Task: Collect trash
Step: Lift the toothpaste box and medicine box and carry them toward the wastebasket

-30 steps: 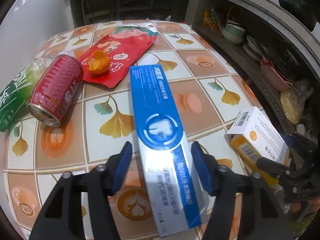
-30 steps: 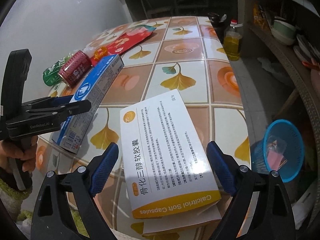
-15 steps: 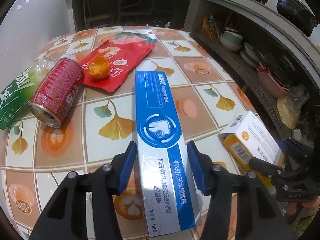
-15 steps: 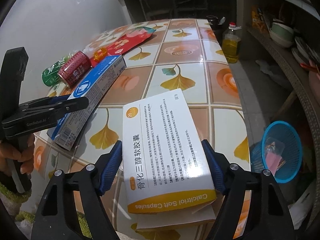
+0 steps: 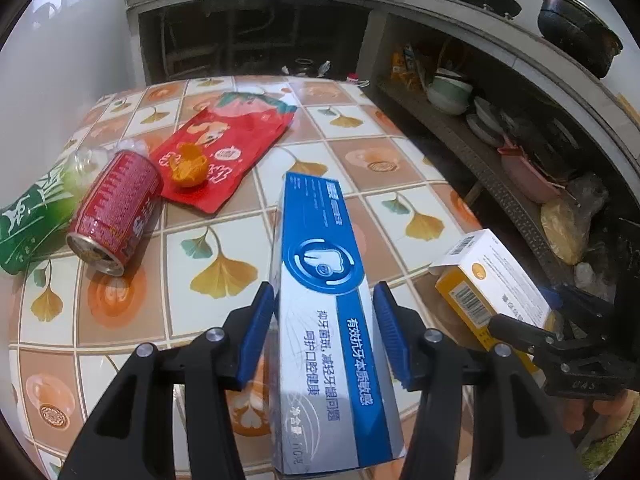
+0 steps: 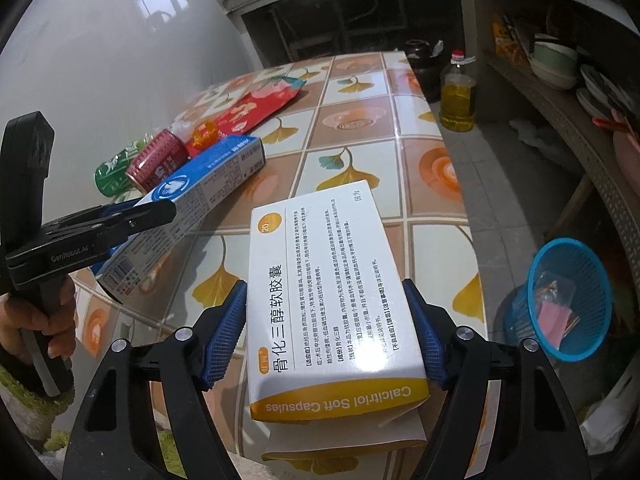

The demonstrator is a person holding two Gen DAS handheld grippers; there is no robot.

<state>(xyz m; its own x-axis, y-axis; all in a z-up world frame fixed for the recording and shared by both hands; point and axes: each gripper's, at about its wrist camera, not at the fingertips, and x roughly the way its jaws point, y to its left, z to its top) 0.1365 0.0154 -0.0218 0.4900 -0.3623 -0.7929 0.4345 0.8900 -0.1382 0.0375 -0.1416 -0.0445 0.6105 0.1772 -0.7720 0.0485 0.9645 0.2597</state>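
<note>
Pads on both grippers are doing the work right now. The left gripper (image 5: 324,330) has its blue pads (image 5: 256,332) squeezed against the long sides of the toothpaste box (image 5: 320,280), near the box's back half, so most of it sticks out ahead of the fingers with the far end tipped up off the table (image 5: 132,304). The right gripper (image 6: 332,332) is clamped the same way across the capsule box (image 6: 324,300), pads on both long edges, and an open flap hangs out at the near end under the fingers.

Gripping across the narrow width makes sense to me: cardboard is light and the flat sides give the pads something square to bite on.

Beyond the left fingers, up and to the left, the rest of the trash sits in a cluster: a red can (image 5: 116,208) on its side, a green bottle (image 5: 32,216) touching it, and a red wrapper (image 5: 228,152) with an orange peel (image 5: 188,164) on top.

Off to the right of the right fingers, down on the floor, there's a blue basket (image 6: 568,300) with some scraps in it. My guess is both boxes are headed there, and it'll take a reach out past the table edge.
</note>
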